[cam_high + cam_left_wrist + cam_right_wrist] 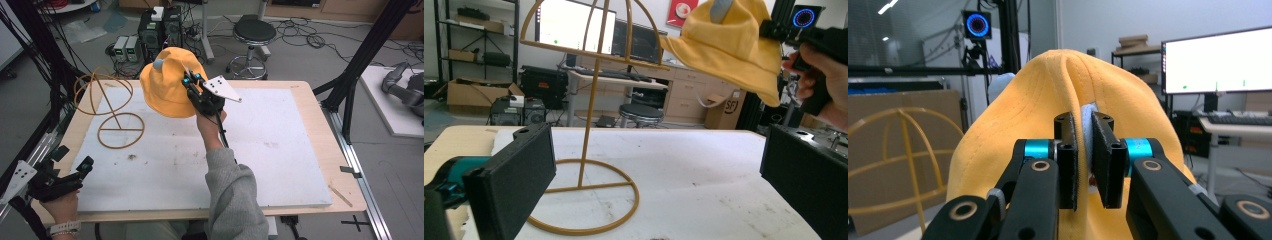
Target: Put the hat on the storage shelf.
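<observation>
A yellow bucket hat (167,82) hangs in the air above the far left of the white board, pinched at its brim by my right gripper (189,82). In the right gripper view the two black jaws are shut on the hat (1048,100) with its fabric squeezed between them, gripper (1084,142). The golden wire hat stand (107,107) stands to the hat's left, with its dome top and ring base (584,192). My left gripper (65,167) rests at the near left corner of the table, its jaws wide apart and empty, gripper (659,170). The hat (729,47) floats right of the stand's dome.
The white board (270,145) covers most of the wooden table (320,125). Black frame posts (360,60) rise at the right. A stool (252,37) and computer boxes (160,30) stand on the floor beyond the far edge.
</observation>
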Tool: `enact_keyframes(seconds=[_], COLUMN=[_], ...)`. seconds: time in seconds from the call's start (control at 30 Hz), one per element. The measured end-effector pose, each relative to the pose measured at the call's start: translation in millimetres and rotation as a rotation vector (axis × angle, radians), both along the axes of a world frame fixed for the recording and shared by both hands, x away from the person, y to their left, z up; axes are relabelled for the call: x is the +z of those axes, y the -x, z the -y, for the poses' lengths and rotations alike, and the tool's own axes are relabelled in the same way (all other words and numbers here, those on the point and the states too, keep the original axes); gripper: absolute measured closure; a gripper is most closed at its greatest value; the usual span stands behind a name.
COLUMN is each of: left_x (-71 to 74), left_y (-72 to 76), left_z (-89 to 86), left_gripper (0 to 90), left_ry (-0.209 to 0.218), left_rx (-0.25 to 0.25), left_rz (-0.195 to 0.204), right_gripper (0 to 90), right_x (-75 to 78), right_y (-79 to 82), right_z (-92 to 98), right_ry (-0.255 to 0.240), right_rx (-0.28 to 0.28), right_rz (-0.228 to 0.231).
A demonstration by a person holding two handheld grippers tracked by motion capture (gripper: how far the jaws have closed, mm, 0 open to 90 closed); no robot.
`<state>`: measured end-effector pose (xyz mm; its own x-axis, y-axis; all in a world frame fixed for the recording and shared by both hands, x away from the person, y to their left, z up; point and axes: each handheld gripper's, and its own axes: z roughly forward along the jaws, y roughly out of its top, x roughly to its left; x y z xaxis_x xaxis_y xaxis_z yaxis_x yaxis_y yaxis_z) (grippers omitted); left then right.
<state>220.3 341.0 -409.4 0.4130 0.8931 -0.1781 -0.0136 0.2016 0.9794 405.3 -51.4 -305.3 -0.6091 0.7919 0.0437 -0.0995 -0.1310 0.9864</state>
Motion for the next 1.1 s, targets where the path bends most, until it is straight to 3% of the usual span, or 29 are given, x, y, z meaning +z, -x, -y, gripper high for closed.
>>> enact_keyframes(seconds=[0.27, 0.7, 0.93, 1.1], left_x=[0.9, -0.8, -1.4, -1.4], left_y=[0.3, -3.5, -3.9, -3.6], left_z=[0.0, 8.4, 8.0, 7.1], left_gripper=[1.7, 1.7, 1.7, 1.7], left_ry=[0.023, -0.004, -0.001, -0.003], left_rx=[-0.010, -0.030, -0.032, -0.031], left_rz=[0.011, -0.002, -0.003, -0.003], right_gripper=[82.5, 82.4, 82.4, 82.4], right_x=[18.7, 47.0, 53.5, 53.8], right_y=[2.8, 12.9, 13.7, 12.2], right_z=[-9.9, -43.0, -61.4, -79.6], right_ry=[-0.008, -0.001, -0.001, -0.011], right_rx=[0.031, 0.130, 0.166, 0.201], right_rz=[0.027, 0.067, 0.079, 0.059])
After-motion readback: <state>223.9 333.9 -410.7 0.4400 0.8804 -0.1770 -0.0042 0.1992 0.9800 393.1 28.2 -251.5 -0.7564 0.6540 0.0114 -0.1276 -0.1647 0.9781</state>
